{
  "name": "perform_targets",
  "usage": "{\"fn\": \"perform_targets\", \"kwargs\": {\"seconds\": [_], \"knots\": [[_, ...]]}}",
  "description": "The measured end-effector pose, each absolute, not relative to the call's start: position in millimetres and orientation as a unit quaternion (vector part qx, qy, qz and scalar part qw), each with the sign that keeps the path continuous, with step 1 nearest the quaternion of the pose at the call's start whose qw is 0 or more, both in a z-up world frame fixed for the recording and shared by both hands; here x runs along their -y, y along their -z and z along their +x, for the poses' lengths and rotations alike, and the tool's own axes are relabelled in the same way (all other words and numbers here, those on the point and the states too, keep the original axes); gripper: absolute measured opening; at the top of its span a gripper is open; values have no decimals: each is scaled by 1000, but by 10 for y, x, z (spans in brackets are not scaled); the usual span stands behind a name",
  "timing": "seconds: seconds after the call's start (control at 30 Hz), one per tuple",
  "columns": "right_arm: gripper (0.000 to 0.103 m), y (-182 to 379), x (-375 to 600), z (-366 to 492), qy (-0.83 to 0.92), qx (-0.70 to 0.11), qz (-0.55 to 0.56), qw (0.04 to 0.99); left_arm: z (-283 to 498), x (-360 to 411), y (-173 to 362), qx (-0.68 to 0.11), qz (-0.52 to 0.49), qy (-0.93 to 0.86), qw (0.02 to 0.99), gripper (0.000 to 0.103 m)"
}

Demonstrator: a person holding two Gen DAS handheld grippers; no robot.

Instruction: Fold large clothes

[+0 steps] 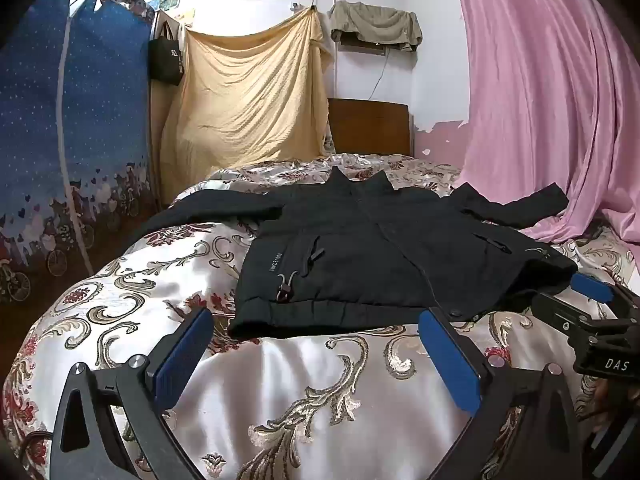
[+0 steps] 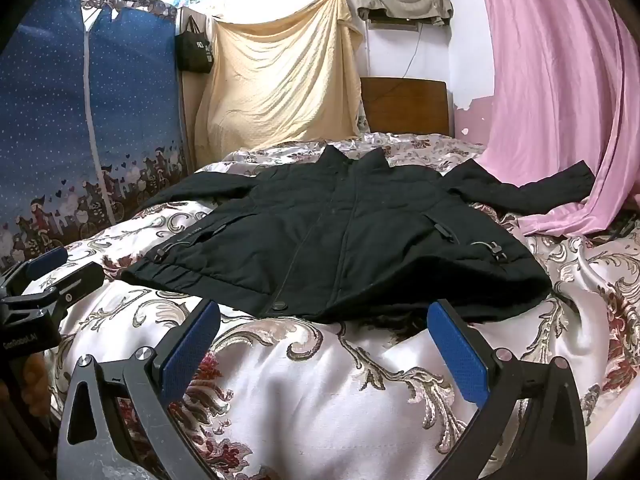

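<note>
black jacket (image 1: 372, 248) flat, seemingly unfolded

White letters "DAS" stand on the black body of the right gripper (image 1: 592, 292), seen at the right edge of the left wrist view. On the black jacket (image 1: 360, 256), a small vertical line of pale print beside the left pocket seems to read "SINCE 1993", though the digits are unsure. The left gripper (image 2: 60, 268) carries a faint label on its body, roughly "GenRobot.AI". The hanging black bag (image 2: 194, 54) bears a white mark too small to read
</note>
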State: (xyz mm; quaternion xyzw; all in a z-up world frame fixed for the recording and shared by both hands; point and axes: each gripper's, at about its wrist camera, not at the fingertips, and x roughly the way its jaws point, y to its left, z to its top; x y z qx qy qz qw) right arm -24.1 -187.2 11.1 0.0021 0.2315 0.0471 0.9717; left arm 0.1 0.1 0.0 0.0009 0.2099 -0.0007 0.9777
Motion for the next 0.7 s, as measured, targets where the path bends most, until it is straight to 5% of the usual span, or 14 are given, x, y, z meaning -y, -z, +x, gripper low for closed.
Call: {"fn": "perform_targets", "kwargs": {"seconds": [0.7], "knots": [[102,-102,1866,-238,-47,-234,2,971,2,0,2,-209,1,-1,978,103]]}}
